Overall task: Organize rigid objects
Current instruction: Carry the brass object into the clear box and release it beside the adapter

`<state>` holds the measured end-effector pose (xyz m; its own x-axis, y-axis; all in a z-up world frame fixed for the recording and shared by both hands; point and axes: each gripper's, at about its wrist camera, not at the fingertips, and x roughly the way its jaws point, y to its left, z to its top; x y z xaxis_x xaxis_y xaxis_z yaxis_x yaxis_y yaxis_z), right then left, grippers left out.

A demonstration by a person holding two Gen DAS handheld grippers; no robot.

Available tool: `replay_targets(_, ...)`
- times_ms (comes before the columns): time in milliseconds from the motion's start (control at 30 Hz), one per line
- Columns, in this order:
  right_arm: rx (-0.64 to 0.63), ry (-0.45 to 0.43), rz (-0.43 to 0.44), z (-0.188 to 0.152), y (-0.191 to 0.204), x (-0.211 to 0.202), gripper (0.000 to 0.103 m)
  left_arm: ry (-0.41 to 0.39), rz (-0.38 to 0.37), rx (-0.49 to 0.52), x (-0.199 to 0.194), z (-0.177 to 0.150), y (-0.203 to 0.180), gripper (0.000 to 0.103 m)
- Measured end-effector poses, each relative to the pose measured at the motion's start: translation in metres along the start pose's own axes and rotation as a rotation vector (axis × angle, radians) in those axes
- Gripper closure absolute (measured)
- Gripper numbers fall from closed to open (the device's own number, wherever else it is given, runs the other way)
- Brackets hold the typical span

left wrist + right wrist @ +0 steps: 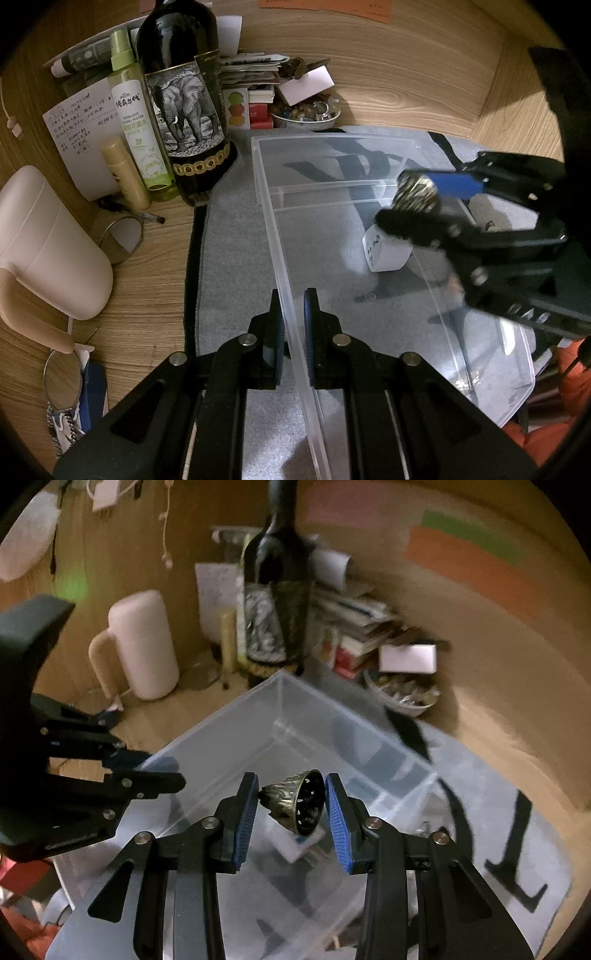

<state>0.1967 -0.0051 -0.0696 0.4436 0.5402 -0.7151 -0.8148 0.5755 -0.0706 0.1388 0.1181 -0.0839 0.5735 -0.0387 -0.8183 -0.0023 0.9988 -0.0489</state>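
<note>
Bin (280, 236) wall pinched, left gripper (293, 332) | right gripper (290, 805) holds bell (295, 803) (above bin)

Between my right-hand jaws I hold a small bronze-coloured metal cup (295, 803), tilted on its side so its dark, pierced inside faces right; its outside is ridged and its edge jagged. It hangs above a clear plastic bin (291, 295) with a low inner divider, standing on a grey mat. A white cube-shaped block (386, 249) with small holes lies inside the bin.
</note>
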Motion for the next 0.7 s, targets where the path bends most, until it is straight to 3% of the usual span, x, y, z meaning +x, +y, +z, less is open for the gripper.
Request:
replay_targets(500,-0.029,0.119,0.048,-0.01,0.012,0.027,0.069,-0.001,0.0,0.001,0.0,0.001,0.0,0.094)
replay_targets(700,-0.027,0.101,0.028,-0.009,0.009,0.02,0.054,0.0,-0.001,0.0,0.001,0.001,-0.001,0.094)
